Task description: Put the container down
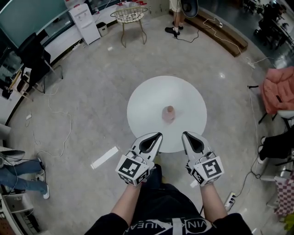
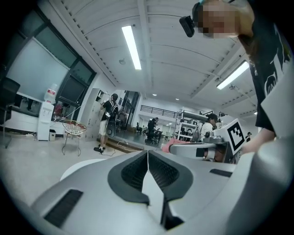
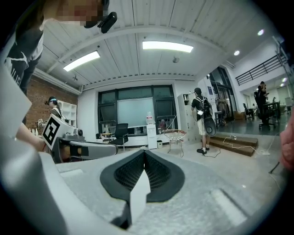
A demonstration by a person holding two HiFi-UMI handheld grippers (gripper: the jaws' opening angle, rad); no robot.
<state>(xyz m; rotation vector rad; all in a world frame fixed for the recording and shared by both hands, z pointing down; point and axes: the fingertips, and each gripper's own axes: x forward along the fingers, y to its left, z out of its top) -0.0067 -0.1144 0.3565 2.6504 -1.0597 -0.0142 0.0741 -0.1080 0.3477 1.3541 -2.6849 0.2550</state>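
Observation:
A small pinkish container [image 1: 169, 113] stands upright near the middle of the round white table [image 1: 147, 98] in the head view. Both grippers hover at the table's near edge, short of the container and apart from it. My left gripper [image 1: 156, 136] is shut with nothing held, its tip to the container's lower left. My right gripper [image 1: 187, 134] is shut and empty too, to the container's lower right. The left gripper view shows my left gripper [image 2: 147, 151] with pads pressed together; the right gripper view shows the same for my right gripper [image 3: 144, 152]. Neither gripper view shows the container.
A wire basket stand [image 1: 130, 17] stands on the floor far behind the table. A person [image 1: 176, 13] stands by a low platform. Cables [image 1: 59, 133] trail across the floor at left. A pink cloth [image 1: 279, 89] lies on a chair at right.

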